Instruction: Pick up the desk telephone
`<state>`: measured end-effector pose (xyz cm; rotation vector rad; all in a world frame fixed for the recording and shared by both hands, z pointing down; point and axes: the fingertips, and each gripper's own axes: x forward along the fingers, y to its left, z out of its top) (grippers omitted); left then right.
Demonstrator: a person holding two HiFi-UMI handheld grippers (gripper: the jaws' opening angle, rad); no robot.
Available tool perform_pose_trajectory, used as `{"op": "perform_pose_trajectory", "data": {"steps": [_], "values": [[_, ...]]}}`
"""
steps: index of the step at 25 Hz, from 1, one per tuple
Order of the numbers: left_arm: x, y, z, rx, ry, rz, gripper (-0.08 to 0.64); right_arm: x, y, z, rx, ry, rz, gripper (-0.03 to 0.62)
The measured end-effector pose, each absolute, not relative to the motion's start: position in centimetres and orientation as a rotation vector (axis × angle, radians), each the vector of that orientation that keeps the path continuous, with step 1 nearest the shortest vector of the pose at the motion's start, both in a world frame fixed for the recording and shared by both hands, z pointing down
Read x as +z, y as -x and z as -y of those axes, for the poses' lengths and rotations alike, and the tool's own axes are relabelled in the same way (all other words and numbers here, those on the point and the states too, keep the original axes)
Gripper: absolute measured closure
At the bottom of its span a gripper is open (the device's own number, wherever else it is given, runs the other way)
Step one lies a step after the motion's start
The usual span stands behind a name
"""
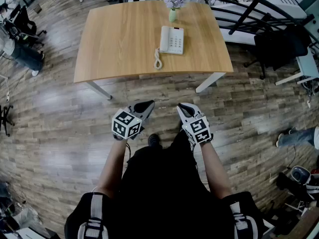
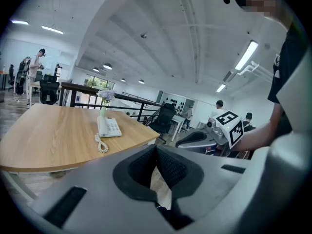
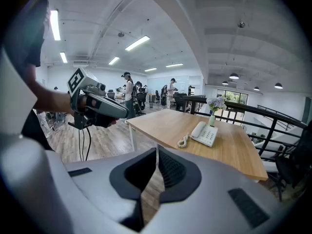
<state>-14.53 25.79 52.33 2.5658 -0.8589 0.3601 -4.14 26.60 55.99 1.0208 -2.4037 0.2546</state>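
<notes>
- Since the wooden table (image 1: 124,44) stands well ahead of both grippers, the step in hand is the approach: walk up to its near edge before reaching.
- Held side by side in front of the body, the left gripper (image 1: 144,106) and the right gripper (image 1: 185,108) each have their jaws pressed together on nothing. Whichever takes the phone must spread its jaws before it arrives.
- Toward the table's far edge, right of centre, the desk telephone (image 1: 172,39) lies flat with its keypad up. I judge the right gripper the nearer choice, closing across the phone's shorter width.
- Just behind it stands a vase (image 1: 172,15) of flowers, so stop short to avoid knocking it.
- From the phone a coiled cord (image 1: 158,59) trails toward the near edge. Lift slowly so it does not snag.
</notes>
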Motion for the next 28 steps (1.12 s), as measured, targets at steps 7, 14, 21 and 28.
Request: {"op": "perform_pose_trajectory", "data": {"steps": [7, 14, 21, 28], "values": [[52.5, 13.5, -26.0, 0.405, -2.577, 0.857, 0.538, 55.5, 3.2, -26.1, 0.274, -1.029, 2.418, 0.558], [52.6, 13.6, -26.3, 0.4, -2.57, 0.868, 0.538, 55.5, 2.6, -26.2, 0.306, -1.089, 2.442, 0.558], [52.7, 12.4, -25.8, 0.415, -2.579, 0.838, 0.538, 55.8, 2.5, -26.1, 0.311, -1.101, 2.45, 0.558], [52.6, 10.9, -25.0, 0.425, -2.566, 0.855, 0.538, 55.1, 0.1, -24.4, 0.315, -1.138, 2.458, 0.558]]}}
